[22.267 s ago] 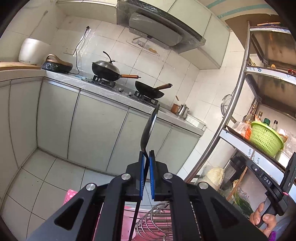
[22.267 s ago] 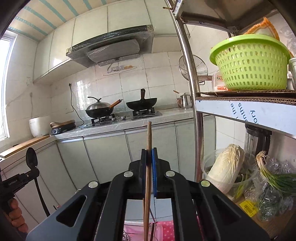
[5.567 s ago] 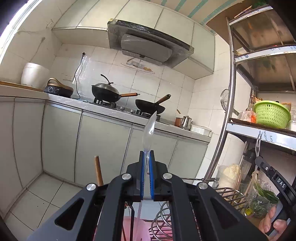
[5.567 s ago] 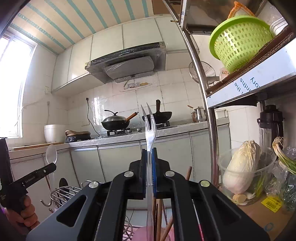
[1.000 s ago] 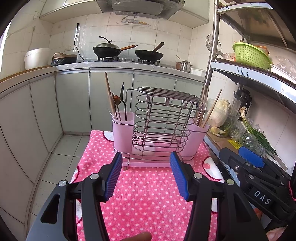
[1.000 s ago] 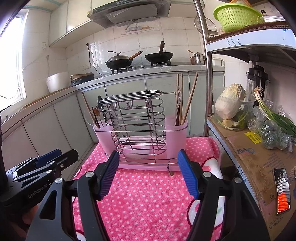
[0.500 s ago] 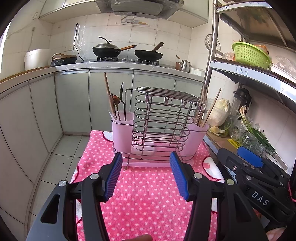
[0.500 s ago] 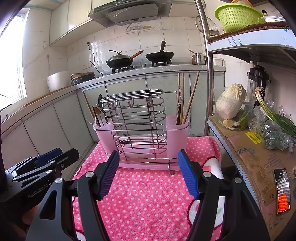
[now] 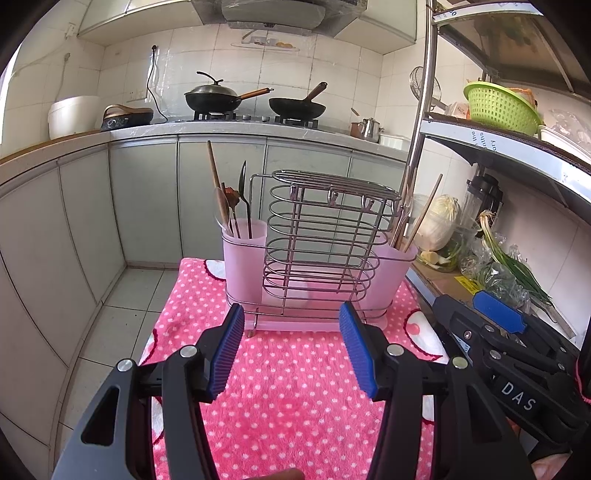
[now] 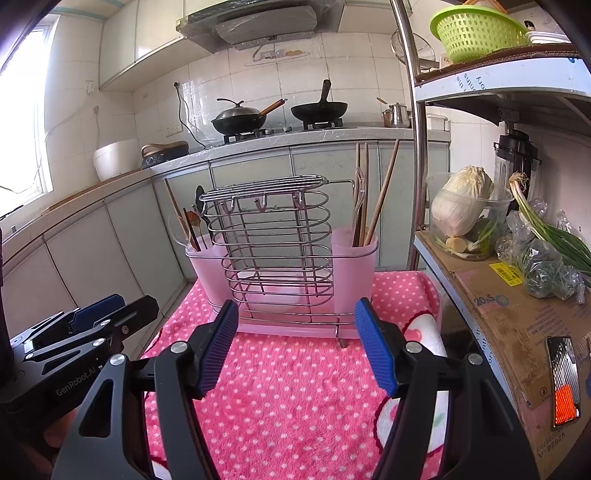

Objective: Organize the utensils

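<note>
A wire utensil rack (image 9: 317, 236) (image 10: 273, 240) with two pink cups stands on a pink dotted cloth (image 9: 295, 387) (image 10: 303, 387). The left pink cup (image 9: 243, 254) (image 10: 207, 266) holds spoons and a wooden stick. Chopsticks and a clear fork stand in the right pink cup (image 9: 391, 269) (image 10: 354, 254). My left gripper (image 9: 291, 332) is open above the cloth in front of the rack, holding nothing. My right gripper (image 10: 295, 325) is open too, empty, just short of the rack. Each gripper shows at the edge of the other's view.
A metal shelf (image 10: 491, 288) on the right carries a cabbage tub (image 10: 465, 218), green onions and a green basket (image 10: 476, 29). Behind the rack run grey cabinets and a counter with two woks (image 9: 221, 98). Tiled floor (image 9: 122, 306) lies to the left.
Over the last second nothing has visibly moved. Compared with the older frames, both grippers are open and empty, and the spoon, fork, stick and black spatula stand in the rack's cups.
</note>
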Demonstrator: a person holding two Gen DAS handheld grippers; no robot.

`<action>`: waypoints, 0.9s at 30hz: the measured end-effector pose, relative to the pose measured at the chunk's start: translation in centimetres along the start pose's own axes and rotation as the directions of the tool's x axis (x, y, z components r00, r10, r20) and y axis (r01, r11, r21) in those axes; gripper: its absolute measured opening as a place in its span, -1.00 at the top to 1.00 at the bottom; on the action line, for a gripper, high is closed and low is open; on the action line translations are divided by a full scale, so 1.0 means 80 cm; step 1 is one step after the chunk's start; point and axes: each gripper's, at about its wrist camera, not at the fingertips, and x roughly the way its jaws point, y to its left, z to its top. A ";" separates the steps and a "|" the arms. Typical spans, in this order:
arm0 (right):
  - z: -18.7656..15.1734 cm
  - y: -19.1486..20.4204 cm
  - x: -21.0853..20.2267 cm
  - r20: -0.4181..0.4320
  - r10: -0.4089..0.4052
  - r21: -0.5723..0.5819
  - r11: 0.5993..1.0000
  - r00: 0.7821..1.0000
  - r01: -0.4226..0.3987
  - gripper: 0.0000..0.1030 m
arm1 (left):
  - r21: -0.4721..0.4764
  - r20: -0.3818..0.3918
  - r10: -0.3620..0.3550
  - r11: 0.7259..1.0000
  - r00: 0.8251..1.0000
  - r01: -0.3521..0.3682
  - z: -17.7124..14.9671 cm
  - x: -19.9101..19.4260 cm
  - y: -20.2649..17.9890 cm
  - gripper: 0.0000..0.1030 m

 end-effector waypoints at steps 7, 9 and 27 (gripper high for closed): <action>0.001 0.000 0.001 -0.002 -0.001 -0.001 1.000 1.000 0.001 -0.28 | 0.000 -0.005 0.000 1.000 1.000 0.000 -0.001 0.004 0.000 -0.03; 0.001 -0.001 0.002 -0.004 -0.001 -0.002 1.000 1.000 0.001 -0.28 | 0.000 -0.006 0.001 1.000 1.000 -0.001 -0.002 0.004 0.000 -0.03; -0.001 -0.005 0.021 -0.034 -0.014 -0.005 1.000 0.999 0.014 -0.28 | -0.004 -0.046 0.017 1.000 0.999 -0.018 -0.005 0.027 0.006 -0.03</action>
